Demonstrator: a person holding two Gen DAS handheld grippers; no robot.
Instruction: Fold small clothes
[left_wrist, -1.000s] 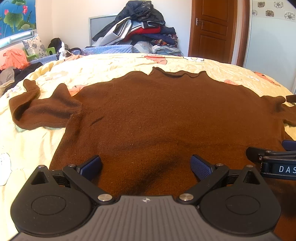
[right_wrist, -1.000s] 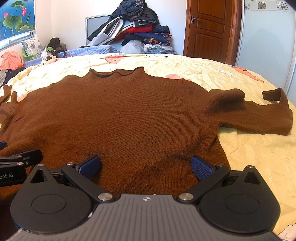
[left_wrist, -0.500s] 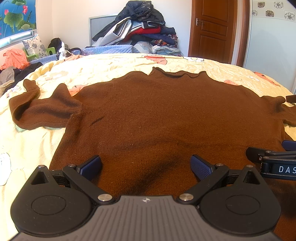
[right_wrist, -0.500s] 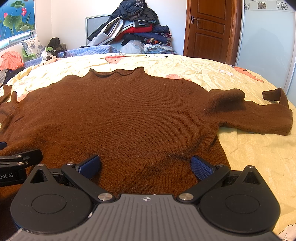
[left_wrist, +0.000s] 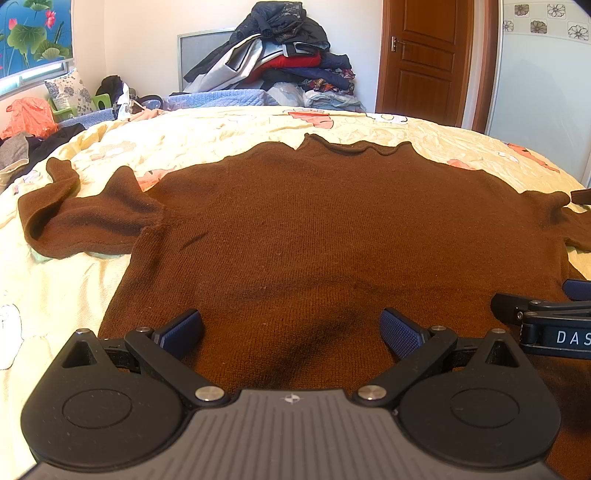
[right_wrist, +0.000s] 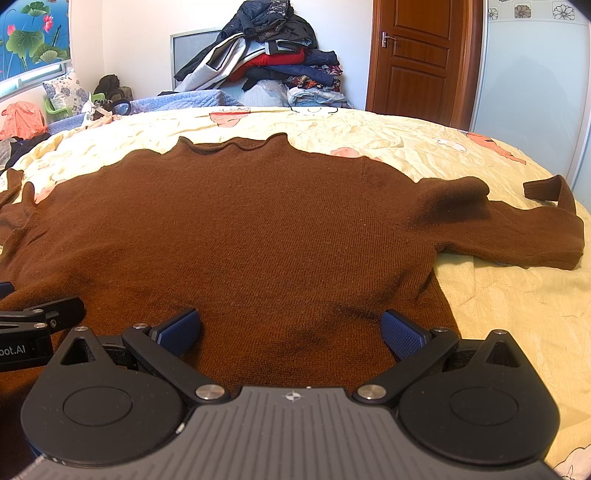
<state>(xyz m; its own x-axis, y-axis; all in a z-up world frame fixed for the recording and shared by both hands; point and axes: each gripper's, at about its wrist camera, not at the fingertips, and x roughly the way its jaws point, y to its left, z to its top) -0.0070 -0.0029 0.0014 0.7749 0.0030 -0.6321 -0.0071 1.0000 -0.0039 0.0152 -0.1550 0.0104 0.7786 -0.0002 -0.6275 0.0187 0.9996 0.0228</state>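
A brown knitted sweater (left_wrist: 332, 229) (right_wrist: 258, 229) lies spread flat on the yellow bed cover, collar at the far side. Its left sleeve (left_wrist: 81, 221) is bunched and bent back; its right sleeve (right_wrist: 517, 236) stretches out with the cuff curled up. My left gripper (left_wrist: 291, 330) hovers open over the sweater's near hem, left of centre, nothing between the blue pads. My right gripper (right_wrist: 290, 330) stands open over the hem further right, also empty. Each gripper's side shows at the edge of the other's view, the right gripper (left_wrist: 546, 325) and the left gripper (right_wrist: 33, 332).
The yellow flowered bed cover (right_wrist: 498, 332) shows bare to the right of the sweater and at the left (left_wrist: 55, 295). A heap of clothes (left_wrist: 280, 59) is stacked at the far wall. A wooden door (left_wrist: 428, 59) stands shut at back right. Cushions and bags lie at the far left (left_wrist: 66, 96).
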